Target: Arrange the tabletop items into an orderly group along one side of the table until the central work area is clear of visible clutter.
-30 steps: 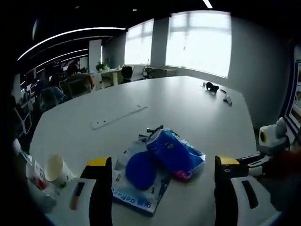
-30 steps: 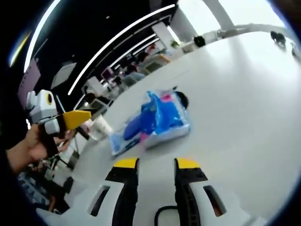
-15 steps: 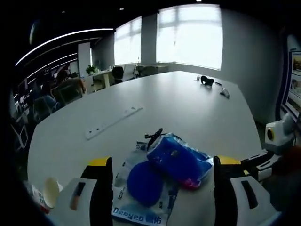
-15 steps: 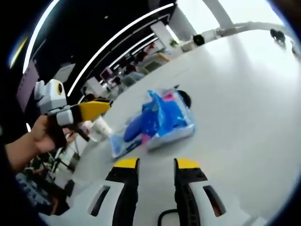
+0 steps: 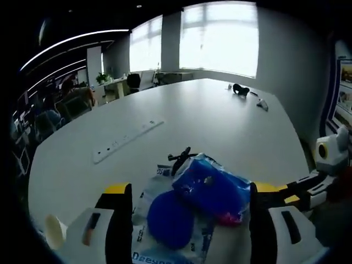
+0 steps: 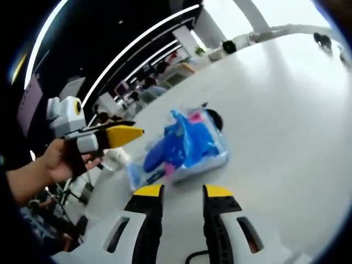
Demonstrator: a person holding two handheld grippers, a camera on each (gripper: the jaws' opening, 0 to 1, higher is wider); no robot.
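On the white table [image 5: 220, 126], going left to right in the left gripper view, a paper cup [image 5: 53, 231] sits at the near left edge, a long white strip [image 5: 126, 141] lies further out, and the blue plastic packets [image 5: 203, 192] lie between the spread jaws of the left gripper [image 5: 187, 192], which holds nothing yet. The right gripper [image 5: 308, 184] enters from the right, close beside the packets.

To do this step well, I judge the left jaws should settle lower around the bulkiest packet and close on its bunched middle, not on the flat printed sleeve [image 5: 159, 256] beneath, which could slip out. Then the bundle should be carried toward the cup's side.

In the right gripper view, the right gripper [image 6: 182, 192] has its jaws near each other with a small gap, clamping nothing, just short of the packets [image 6: 184, 148].

How many packets are stacked is unclear, and the small dark items [image 5: 239, 89] at the far end are too small to identify. The black thing [image 5: 179, 157] behind the packets is partly hidden.
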